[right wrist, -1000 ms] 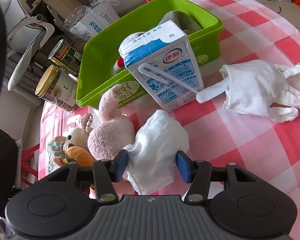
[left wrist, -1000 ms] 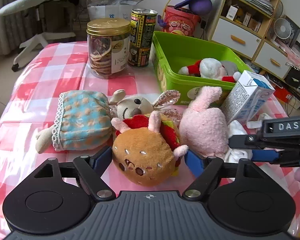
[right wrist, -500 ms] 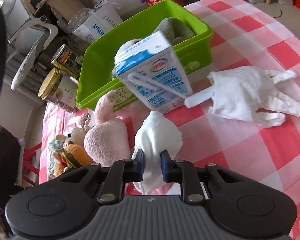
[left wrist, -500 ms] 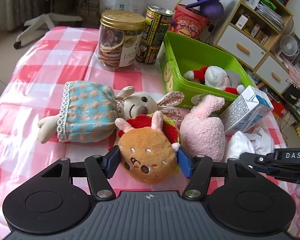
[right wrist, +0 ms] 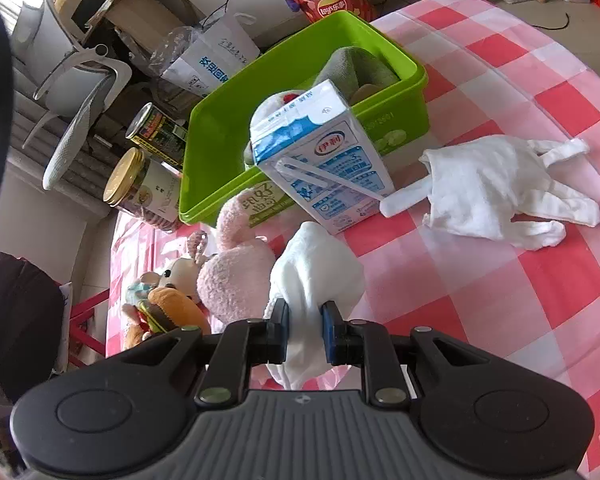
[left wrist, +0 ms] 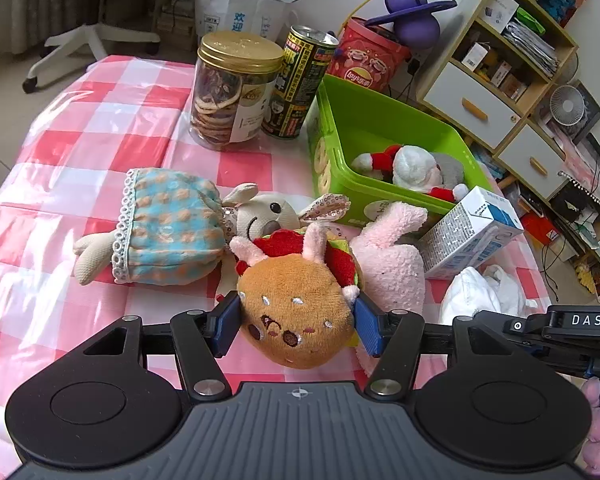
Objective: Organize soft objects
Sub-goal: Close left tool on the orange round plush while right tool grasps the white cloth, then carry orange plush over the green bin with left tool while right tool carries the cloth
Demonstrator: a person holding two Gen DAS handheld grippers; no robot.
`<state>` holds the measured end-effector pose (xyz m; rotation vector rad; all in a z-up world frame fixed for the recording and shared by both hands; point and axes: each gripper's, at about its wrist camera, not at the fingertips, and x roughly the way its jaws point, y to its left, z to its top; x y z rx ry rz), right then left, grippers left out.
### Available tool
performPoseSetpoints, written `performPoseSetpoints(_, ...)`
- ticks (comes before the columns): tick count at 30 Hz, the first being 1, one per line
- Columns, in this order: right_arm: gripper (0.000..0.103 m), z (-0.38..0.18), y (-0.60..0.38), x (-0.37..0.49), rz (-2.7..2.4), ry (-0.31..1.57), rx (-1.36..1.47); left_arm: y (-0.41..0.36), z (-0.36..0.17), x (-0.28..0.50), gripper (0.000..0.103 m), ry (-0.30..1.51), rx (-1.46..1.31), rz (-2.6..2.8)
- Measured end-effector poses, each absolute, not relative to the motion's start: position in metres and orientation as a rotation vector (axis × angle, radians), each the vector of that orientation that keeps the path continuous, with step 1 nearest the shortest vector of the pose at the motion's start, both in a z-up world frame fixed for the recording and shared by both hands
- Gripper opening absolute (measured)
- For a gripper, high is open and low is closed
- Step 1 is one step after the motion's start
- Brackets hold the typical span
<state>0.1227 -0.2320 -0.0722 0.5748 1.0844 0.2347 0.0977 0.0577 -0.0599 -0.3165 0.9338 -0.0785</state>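
In the left wrist view we see our left gripper (left wrist: 296,322) low in the centre of the frame, its blue pads pressed against both sides of the burger plush (left wrist: 296,312); the jaws stand about as wide as the toy's round brown body, so we have it clamped, with its embroidered face turned toward the camera; just above and left of it lies the rabbit doll (left wrist: 176,226) in a blue spotted dress, on its side on the checked tablecloth (left wrist: 100,128); just right of the burger plush, touching it, lies the pink plush (left wrist: 392,264); the green bin (left wrist: 380,124) sits in the upper right of centre with a Santa plush (left wrist: 410,166) inside; a milk carton (left wrist: 470,232) leans at the bin's near corner; a jar with a gold lid (left wrist: 234,90) and a dark can (left wrist: 298,82) stand side by side at upper centre.

In the right wrist view our right gripper (right wrist: 306,330) sits at lower centre, its jaws drawn nearly together and pinching a white cloth (right wrist: 316,268), which bunches up above the pads and hangs a little below them; a white glove (right wrist: 492,188) lies flat at the right of the frame, well apart from the gripper; the milk carton (right wrist: 324,156) stands between the cloth and the green bin (right wrist: 396,104).
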Motion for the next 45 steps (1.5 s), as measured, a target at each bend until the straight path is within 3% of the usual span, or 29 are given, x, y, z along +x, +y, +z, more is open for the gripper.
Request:
performPoseSetpoints(30,0.0,-0.016,-0.263,0.111,0.424,0.866,0.705,0.035,-0.023,0.087,0.055,0.766,-0.382,-0.126)
performPoseSetpoints(45,0.0,0.02,-0.297,0.18,0.374,0.724,0.661,-0.004,0.009,0.144,0.055,0.71,-0.265,-0.195)
